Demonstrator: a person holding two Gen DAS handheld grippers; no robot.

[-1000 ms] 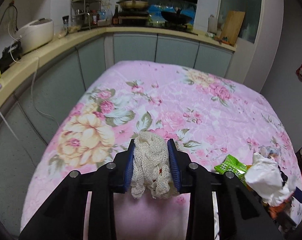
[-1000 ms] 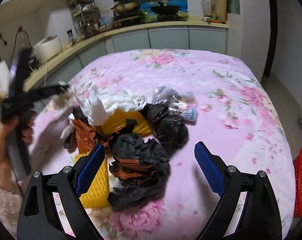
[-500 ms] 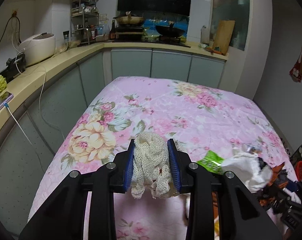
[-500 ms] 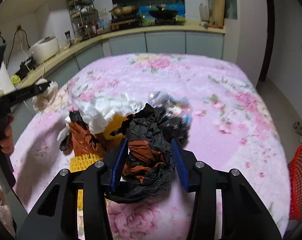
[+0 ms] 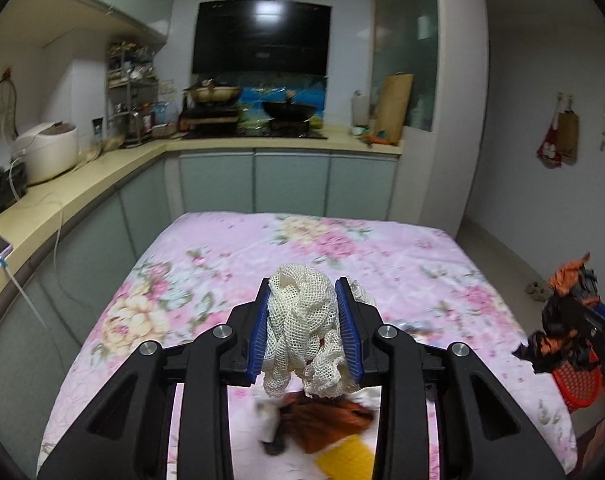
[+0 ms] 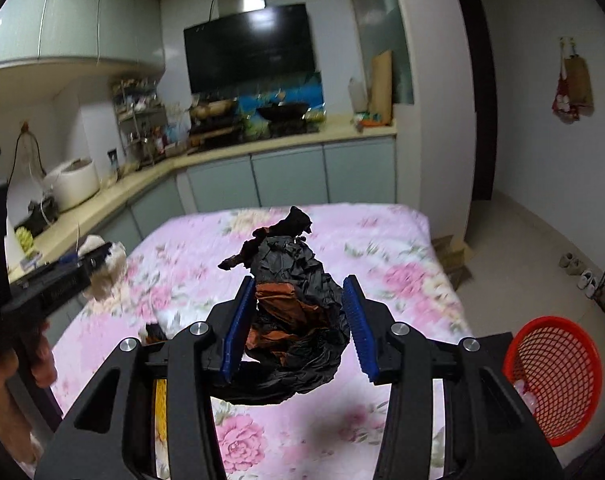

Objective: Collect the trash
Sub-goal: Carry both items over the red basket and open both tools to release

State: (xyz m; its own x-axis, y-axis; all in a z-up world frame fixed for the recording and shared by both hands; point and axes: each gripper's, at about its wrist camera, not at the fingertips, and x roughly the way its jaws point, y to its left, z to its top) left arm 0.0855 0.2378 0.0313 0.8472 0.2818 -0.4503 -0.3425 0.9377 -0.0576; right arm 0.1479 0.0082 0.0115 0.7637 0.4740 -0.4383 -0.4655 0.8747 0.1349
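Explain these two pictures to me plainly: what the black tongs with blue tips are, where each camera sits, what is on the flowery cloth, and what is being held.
No robot here: a person holds a hand-operated two-finger gripper in each hand, and each carries a wide-angle camera looking forward along its fingers. One picture comes from the left gripper, the other from the right gripper. The left one is shut on a cream mesh rag. The right one is shut on a crumpled black and orange plastic bag. Both are lifted above a table covered by a pink floral cloth in a kitchen. On the cloth remain some scraps: orange-brown plastic, something yellow and white bits. A red mesh basket stands to the right, probably the bin.
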